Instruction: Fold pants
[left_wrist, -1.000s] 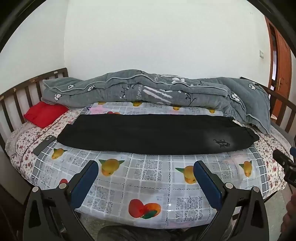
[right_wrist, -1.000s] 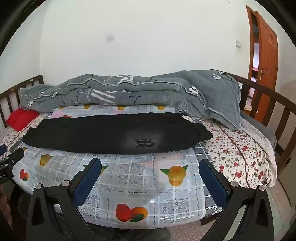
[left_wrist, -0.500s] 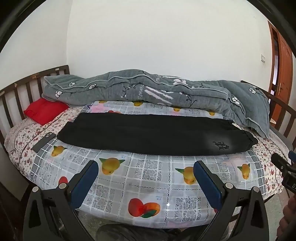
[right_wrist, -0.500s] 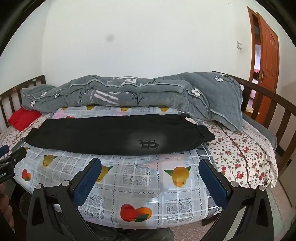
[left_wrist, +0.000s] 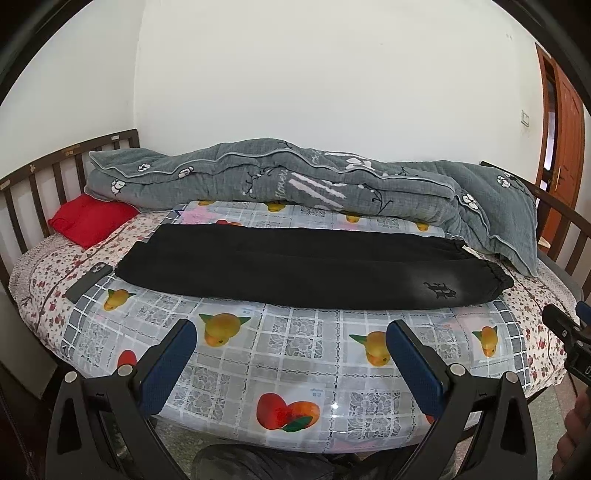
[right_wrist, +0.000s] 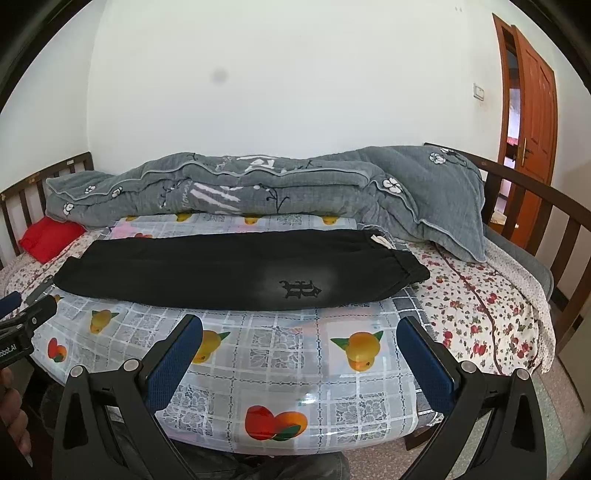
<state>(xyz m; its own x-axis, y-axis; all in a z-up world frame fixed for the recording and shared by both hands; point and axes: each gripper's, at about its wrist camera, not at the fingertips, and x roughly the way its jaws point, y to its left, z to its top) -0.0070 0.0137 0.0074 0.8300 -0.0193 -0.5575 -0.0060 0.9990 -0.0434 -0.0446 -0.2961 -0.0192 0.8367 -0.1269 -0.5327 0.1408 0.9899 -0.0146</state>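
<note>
Both claws, left gripper (left_wrist: 290, 338) and right gripper (right_wrist: 299, 334), gape wide and empty, short of the pants' (left_wrist: 314, 269) near edge

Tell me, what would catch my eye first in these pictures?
Probably the black pants, laid out flat lengthwise across the middle of the bed on a fruit-print sheet. Behind them, a rumpled grey quilt lies along the wall, with a red pillow at the left end. Up close, each view shows a gripper's two blue fingers spread wide and holding nothing.
</note>
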